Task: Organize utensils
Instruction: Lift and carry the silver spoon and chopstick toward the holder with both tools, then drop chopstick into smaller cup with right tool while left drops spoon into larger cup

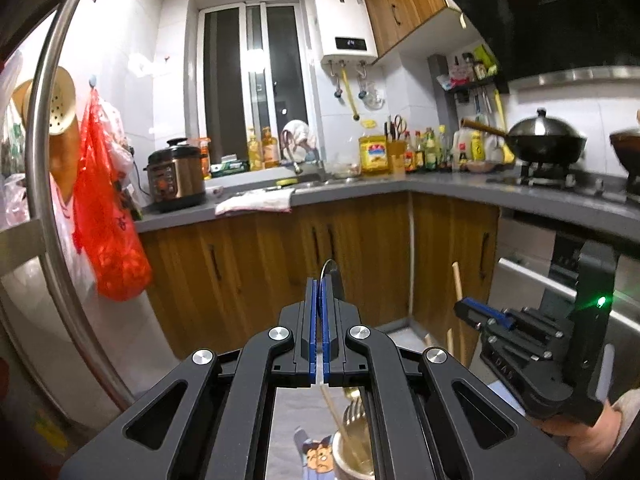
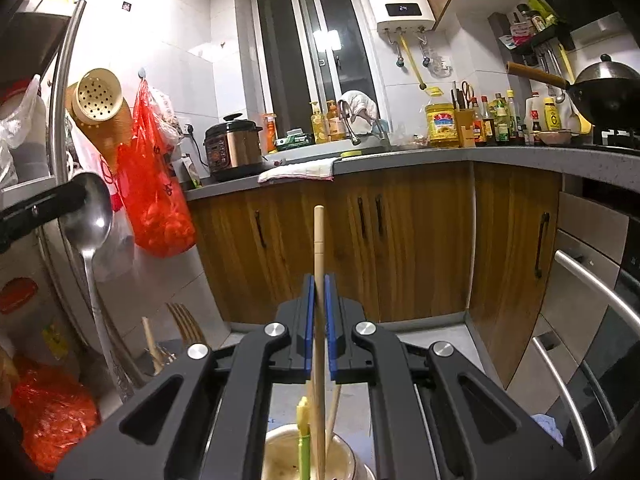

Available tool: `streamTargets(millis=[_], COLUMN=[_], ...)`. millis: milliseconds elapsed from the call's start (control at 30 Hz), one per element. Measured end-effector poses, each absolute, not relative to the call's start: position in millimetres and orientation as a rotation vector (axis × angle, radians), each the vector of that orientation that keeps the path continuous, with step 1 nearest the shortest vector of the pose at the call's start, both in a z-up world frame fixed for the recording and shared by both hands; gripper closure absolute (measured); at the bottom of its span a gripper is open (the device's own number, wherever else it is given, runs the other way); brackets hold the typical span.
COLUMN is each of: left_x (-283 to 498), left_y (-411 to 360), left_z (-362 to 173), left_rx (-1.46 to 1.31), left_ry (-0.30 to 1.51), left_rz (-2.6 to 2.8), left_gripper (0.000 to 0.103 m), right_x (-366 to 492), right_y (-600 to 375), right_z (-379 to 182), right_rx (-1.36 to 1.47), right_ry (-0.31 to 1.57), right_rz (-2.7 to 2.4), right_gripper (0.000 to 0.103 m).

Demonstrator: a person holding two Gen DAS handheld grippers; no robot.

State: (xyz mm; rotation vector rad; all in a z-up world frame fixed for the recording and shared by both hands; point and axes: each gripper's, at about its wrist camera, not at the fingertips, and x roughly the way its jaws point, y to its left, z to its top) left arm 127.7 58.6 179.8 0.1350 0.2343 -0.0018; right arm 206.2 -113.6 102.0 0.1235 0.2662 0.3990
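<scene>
Near and low, a metal cup [image 2: 312,456] waits right under the right tool [image 2: 319,300], which pinches a chopstick [image 2: 319,240] standing up. To its left, the left tool [image 1: 320,300] pinches a spoon [image 2: 90,216], bowl up. Far ahead, cabinets [image 2: 400,240] leave open room.

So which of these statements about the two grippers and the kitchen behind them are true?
1. The left gripper is shut on a metal spoon. True.
2. The right gripper is empty. False: it is shut on a wooden chopstick.
3. A red plastic bag hangs on the wall. True.
4. The wok is uncovered. False: a lid sits on it.
5. The pressure cooker stands on the floor. False: it stands on the grey countertop.
</scene>
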Motion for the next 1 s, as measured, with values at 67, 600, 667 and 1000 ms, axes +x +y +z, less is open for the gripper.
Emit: streamTargets(millis=[67,600,667,1000], left_x=[131.5,129.7,130.4,131.1], left_y=[58.0,62.0,62.0,63.6], left_z=[167.4,107.6,102.5,90.6], left_rx=[0.149,0.116,0.104,0.088], left_ry=[0.252,0.357,0.379,0.413], left_rz=[0.007,-0.021,-0.035,-0.049], left_gripper=[0.100,0.100,0.100,0.100], right_x=[207.3,189.2,189.8,191.6], right_y=[-113.3,-122.2,-123.2,-127.3], right_z=[92.8,44.8,43.2,42.9], right_rx=[0.120,0.108,0.113,0.127], right_ry=[0.274,0.403,0.412,0.429], right_rz=[0.410,0.478,0.475,0.474], right_gripper=[0.098,0.098,0.098,0.097])
